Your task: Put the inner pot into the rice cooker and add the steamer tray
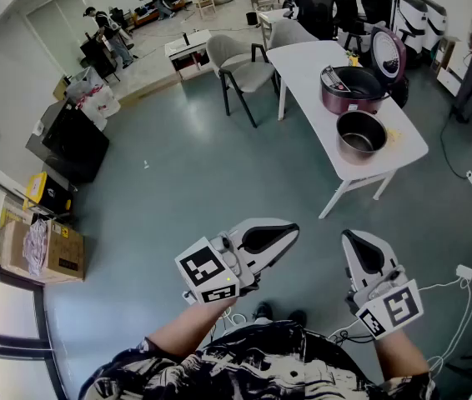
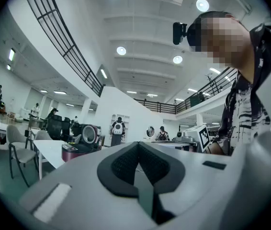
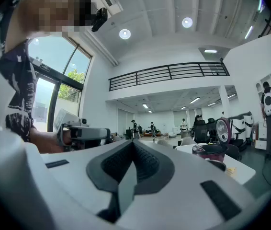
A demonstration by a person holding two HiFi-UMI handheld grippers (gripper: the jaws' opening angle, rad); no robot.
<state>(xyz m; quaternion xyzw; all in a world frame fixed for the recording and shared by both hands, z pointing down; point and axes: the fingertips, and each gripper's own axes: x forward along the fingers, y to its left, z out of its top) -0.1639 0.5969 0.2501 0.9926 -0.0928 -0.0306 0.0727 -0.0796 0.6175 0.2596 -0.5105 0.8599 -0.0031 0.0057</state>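
Both my grippers empty
My left gripper (image 1: pixel 288 231) and right gripper (image 1: pixel 349 237) are closed; inner pot (image 1: pixel 362 134) sits at near end of tabletop (image 1: pixel 311 65).

A grey chair (image 1: pixel 240 72) stands beside the white tabletop (image 1: pixel 303 69). Cardboard boxes (image 1: pixel 46 250) and a black box (image 1: pixel 76 144) sit along the left wall; people (image 1: pixel 112 36) stand far back.

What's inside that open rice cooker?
Only a dark hollow shows inside the rice cooker; its bottom is too dark to make out. The steel inner pot stands outside it on the table.
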